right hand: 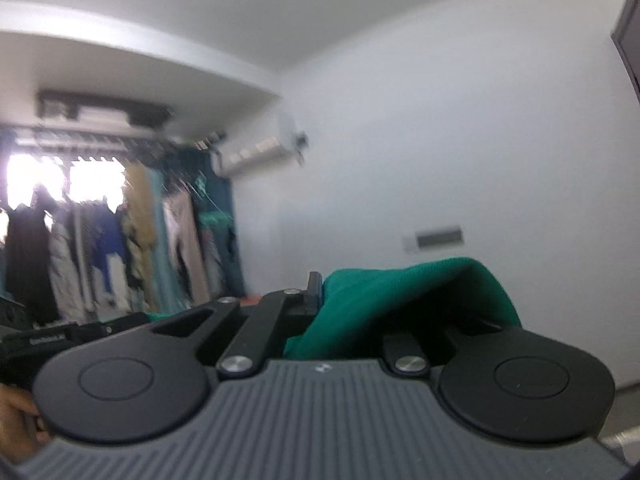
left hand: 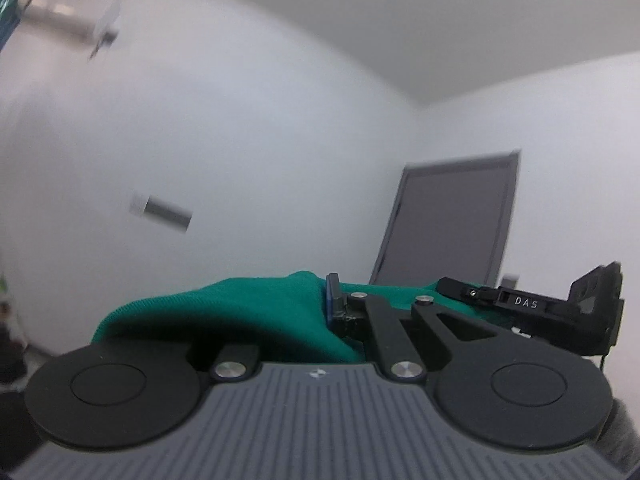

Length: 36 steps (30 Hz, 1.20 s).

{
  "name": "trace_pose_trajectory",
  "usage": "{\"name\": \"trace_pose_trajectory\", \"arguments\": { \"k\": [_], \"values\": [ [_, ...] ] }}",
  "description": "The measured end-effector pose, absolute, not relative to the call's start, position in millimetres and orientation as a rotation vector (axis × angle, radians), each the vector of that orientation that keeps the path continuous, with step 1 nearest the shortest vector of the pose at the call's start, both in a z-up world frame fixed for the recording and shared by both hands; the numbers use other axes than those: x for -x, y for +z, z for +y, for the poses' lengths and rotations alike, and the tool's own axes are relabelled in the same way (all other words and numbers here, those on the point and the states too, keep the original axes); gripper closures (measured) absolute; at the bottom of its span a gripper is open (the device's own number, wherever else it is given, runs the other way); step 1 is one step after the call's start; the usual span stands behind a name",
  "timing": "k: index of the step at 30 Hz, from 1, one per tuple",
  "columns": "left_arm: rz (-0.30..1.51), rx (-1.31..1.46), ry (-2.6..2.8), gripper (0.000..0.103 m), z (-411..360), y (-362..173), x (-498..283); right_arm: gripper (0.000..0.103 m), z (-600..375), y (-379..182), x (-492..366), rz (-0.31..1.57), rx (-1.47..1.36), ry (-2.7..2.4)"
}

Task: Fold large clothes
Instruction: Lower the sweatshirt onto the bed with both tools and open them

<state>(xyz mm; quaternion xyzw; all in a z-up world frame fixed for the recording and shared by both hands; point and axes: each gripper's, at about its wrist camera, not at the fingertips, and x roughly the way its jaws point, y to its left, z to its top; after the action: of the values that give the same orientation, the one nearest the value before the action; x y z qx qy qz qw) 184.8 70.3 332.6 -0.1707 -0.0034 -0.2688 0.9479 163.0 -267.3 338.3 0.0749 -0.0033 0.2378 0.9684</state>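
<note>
both grippers are clenched on one green garment [left hand: 248, 312], each pointing roughly level toward a white wall [left hand: 240, 140]. left gripper [left hand: 329, 300]: cloth is pinched at the fingertips and drapes back over the left side of its body, hiding that finger. the right gripper [left hand: 532, 304] shows at the right edge of the left wrist view, with green fabric stretched between the two. right gripper, own view [right hand: 320, 292]: the garment [right hand: 400, 304] is gripped at the tips and bunches over the right side of its body. a rack of hanging clothes [right hand: 120, 240], blurred, stands at left before a bright window. no supporting surface shows under the garment.
</note>
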Motion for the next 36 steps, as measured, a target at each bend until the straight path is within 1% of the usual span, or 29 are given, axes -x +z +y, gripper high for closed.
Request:
{"name": "trace_pose_trajectory", "arguments": {
  "k": [2,8,11,16,20,23,26,30,36],
  "values": [
    [0.053,0.363,-0.539,0.095,63.3,303.5,-216.9,0.094,-275.0,307.8,-191.7,0.063,-0.157,0.455],
    [0.174,0.387,-0.484,0.095,49.9,185.1,-325.7,0.094,-287.1,209.0,-273.9,0.184,-0.171,0.399],
    [0.243,0.37,-0.427,0.095,43.1,121.5,-401.2,0.094,-280.6,154.8,-336.8,0.245,-0.118,0.361],
    [0.36,0.345,-0.371,0.095,37.7,14.4,-510.3,0.094,-277.7,41.5,-450.9,0.351,-0.164,0.309],
    [0.446,0.325,-0.357,0.095,34.9,-63.9,-573.7,0.094,-277.6,-54.4,-506.0,0.396,-0.171,0.28],
    [0.501,0.299,-0.337,0.095,36.5,-97.5,-612.6,0.094,-276.9,-104.9,-525.9,0.419,-0.17,0.267],
    [0.556,0.294,-0.309,0.095,36.9,-123.9,-635.6,0.094,-271.8,-138.2,-535.8,0.455,-0.176,0.245],
    [0.617,0.346,-0.293,0.094,44.3,-151.6,-649.7,0.093,-275.4,-158.2,-541.1,0.481,-0.171,0.238],
    [0.664,0.344,-0.277,0.092,43.5,-163.9,-669.4,0.092,-274.4,-173.8,-554.4,0.537,-0.206,0.213]
  ]
}}
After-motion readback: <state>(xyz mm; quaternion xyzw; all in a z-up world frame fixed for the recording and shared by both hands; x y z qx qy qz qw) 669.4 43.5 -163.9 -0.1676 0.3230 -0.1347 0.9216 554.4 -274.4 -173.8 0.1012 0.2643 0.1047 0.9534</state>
